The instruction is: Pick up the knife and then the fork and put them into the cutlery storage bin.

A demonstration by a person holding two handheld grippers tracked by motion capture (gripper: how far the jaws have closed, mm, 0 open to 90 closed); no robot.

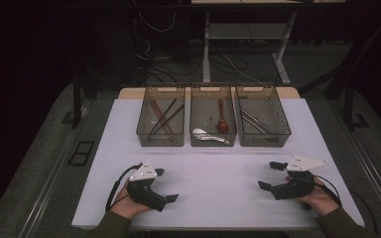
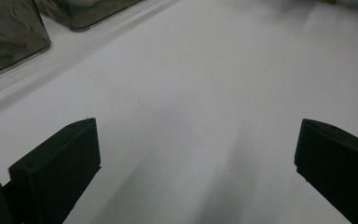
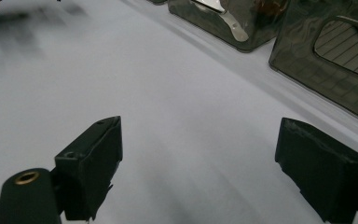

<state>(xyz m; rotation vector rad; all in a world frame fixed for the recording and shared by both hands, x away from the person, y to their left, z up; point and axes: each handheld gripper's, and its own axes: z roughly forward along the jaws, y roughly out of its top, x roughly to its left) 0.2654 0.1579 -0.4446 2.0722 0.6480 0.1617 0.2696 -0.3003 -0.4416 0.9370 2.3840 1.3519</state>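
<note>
Both tongs are resting released on the white table (image 1: 218, 183), the left gripper (image 1: 164, 184) and right gripper (image 1: 270, 175) each standing with jaws wide apart and nothing between them. Three smoky bins are sitting ahead of them: the left bin (image 1: 160, 139) with chopsticks, the middle bin (image 1: 213, 141) with spoons, and the right bin (image 1: 264, 140) nearest the right gripper.

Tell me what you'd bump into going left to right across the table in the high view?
Left claw → bin of chopsticks → bin with spoons → bin with metal utensils → right claw.
</note>
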